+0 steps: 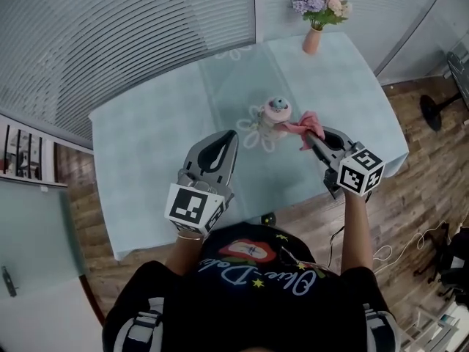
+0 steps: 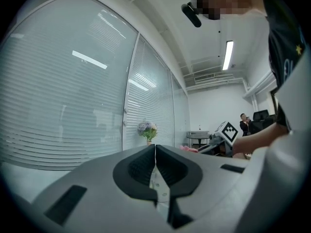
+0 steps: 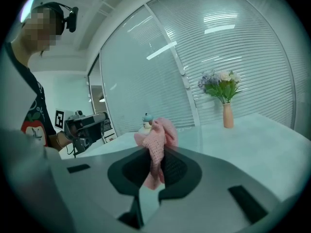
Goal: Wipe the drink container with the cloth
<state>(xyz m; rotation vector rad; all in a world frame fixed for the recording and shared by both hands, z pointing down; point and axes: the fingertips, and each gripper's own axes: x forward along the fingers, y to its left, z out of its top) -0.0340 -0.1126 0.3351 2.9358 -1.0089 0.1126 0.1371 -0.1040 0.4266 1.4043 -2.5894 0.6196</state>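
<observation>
The drink container [image 1: 277, 115], pink with a small figure on its lid, stands near the middle of the pale green table [image 1: 146, 145]. My right gripper [image 1: 311, 136] is shut on a pink cloth [image 1: 305, 125], whose bunched end lies against the container's right side. In the right gripper view the cloth [image 3: 156, 142] hangs pinched between the jaws and hides most of the container [image 3: 146, 122]. My left gripper [image 1: 232, 135] hovers shut and empty, just left of the container; its jaws [image 2: 155, 147] meet with nothing between them.
A pink vase of flowers [image 1: 316, 20] stands at the table's far edge. Glass walls with blinds [image 1: 124, 35] run behind the table. Wooden floor [image 1: 425, 160] with cables lies to the right. A small dark object [image 1: 268, 218] sits at the near table edge.
</observation>
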